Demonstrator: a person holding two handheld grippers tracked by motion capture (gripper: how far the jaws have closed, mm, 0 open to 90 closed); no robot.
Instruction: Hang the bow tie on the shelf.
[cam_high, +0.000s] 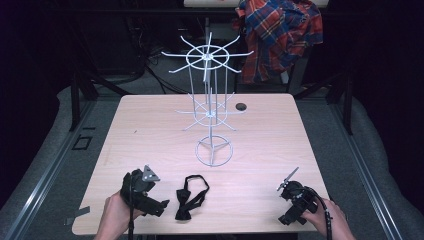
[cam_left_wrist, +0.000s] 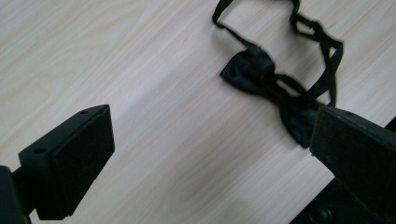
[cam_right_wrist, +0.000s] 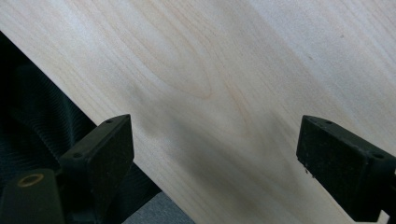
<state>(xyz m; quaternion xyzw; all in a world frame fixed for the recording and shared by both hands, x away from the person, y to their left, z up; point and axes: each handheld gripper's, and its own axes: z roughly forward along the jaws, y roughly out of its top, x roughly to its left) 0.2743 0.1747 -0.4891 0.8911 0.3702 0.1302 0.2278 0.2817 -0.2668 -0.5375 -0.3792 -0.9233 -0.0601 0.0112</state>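
Note:
A black bow tie (cam_high: 190, 200) with its looped strap lies flat near the table's front edge. My left gripper (cam_high: 156, 204) rests on the table just left of it, held by a hand. In the left gripper view the bow tie (cam_left_wrist: 268, 84) lies ahead and to the right, and the left gripper (cam_left_wrist: 212, 135) stands open with bare wood between its pads. My right gripper (cam_high: 295, 201) sits at the front right corner, far from the tie. In its own view the right gripper (cam_right_wrist: 212, 140) is open over bare wood at the table's edge.
A white wire display rack (cam_high: 209, 107) with two tiers of radiating hooks stands on a ring base mid-table. A small dark round spot (cam_high: 241, 106) lies behind it. A plaid shirt (cam_high: 280, 30) hangs beyond the far edge. The wooden table (cam_high: 150, 125) has dark floor around it.

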